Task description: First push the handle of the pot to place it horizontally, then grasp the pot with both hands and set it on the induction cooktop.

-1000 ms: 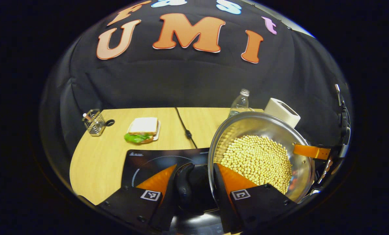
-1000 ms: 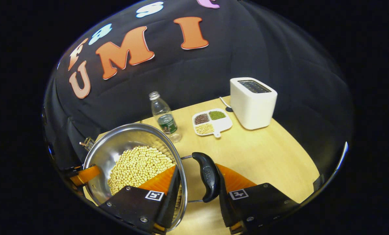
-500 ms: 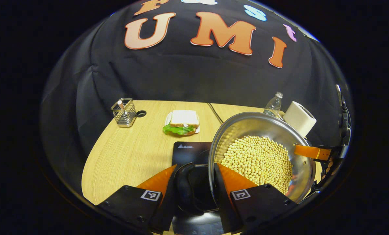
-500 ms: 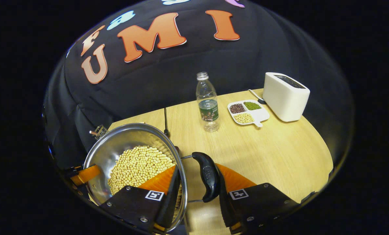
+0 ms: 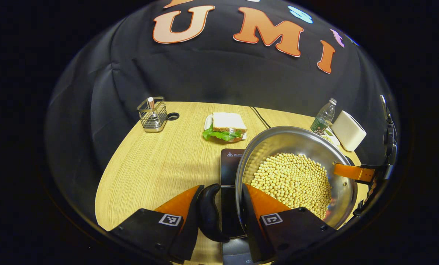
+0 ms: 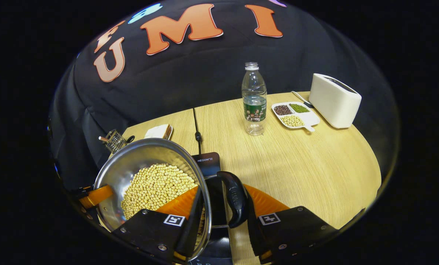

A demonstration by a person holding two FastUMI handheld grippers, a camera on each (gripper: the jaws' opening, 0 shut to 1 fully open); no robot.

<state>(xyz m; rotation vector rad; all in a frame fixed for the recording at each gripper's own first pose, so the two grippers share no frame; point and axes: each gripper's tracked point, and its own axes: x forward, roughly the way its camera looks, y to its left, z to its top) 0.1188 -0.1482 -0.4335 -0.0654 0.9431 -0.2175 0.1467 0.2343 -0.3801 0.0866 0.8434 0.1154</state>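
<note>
- The pot (image 5: 297, 173), heaped with beans (image 5: 291, 182), hangs over the cooktop (image 5: 231, 165), gripped on both sides.
- The left gripper (image 5: 221, 206) pinches the pot's left handle (image 5: 208, 211) against the rim; the right gripper (image 6: 223, 206) does the same with the right handle (image 6: 236, 198), one finger of each reaching inside the pot.
- If one side drops lower than the other, the pot could tilt and beans roll over the rim.
- The handles are smooth and curved, so a loose pinch might let the loaded pot slip.
- The cooktop lies mostly hidden beneath the pot; setting down blind could land it off-centre or half on the table (image 6: 297, 162).
- The bottle (image 6: 254, 99) and sandwich (image 5: 225, 127) stand well apart, so I judge them little threat.
</note>
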